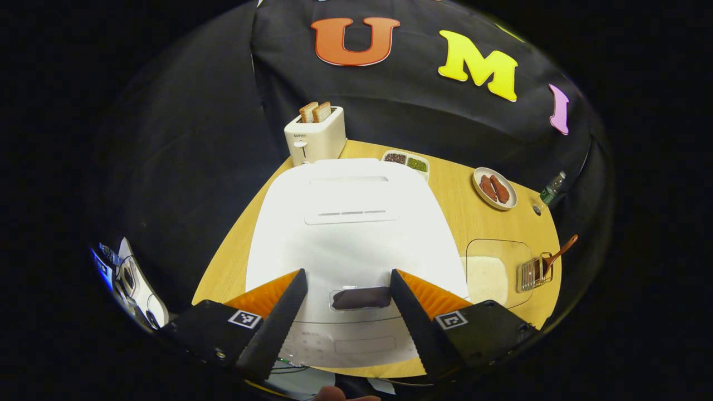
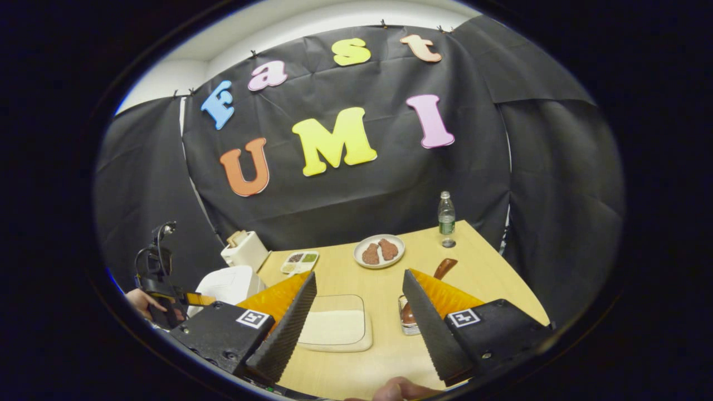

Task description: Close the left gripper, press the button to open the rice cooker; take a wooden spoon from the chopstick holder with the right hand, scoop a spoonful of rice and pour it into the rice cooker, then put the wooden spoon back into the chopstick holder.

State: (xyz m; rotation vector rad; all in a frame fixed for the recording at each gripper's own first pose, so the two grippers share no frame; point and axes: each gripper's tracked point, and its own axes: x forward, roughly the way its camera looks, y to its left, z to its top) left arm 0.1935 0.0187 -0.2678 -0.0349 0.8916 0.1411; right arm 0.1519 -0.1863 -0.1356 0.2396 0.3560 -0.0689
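In the left gripper view, one toaster (image 1: 315, 136) is standing at upper centre-left with two slices of toast (image 1: 315, 111) sticking up from its slots. Below it, one white rice cooker (image 1: 351, 223) is filling the middle of the frame, lid down. I am holding my left gripper (image 1: 348, 292) open over the cooker's front edge, its two fingers spread to either side of the dark lid button (image 1: 361, 298), touching nothing. To the right of the toaster, one divided tray (image 1: 406, 161) is holding dark grains in one compartment and green ones in the other. Farther right, one plate (image 1: 494, 188) is carrying two reddish-brown pieces. At the right edge, one clear bottle (image 1: 551, 189) is standing upright. Lower right, one clear rice container (image 1: 494, 273) is holding white rice, and just beside it one wire chopstick holder (image 1: 533, 273) is holding one wooden spoon (image 1: 560, 253), handle leaning up to the right.

In the right gripper view, my right gripper (image 2: 359, 309) is also gaping open and empty, hovering above the wooden table (image 2: 490, 278), with the rice container lower centre and the spoon and holder just right of it.
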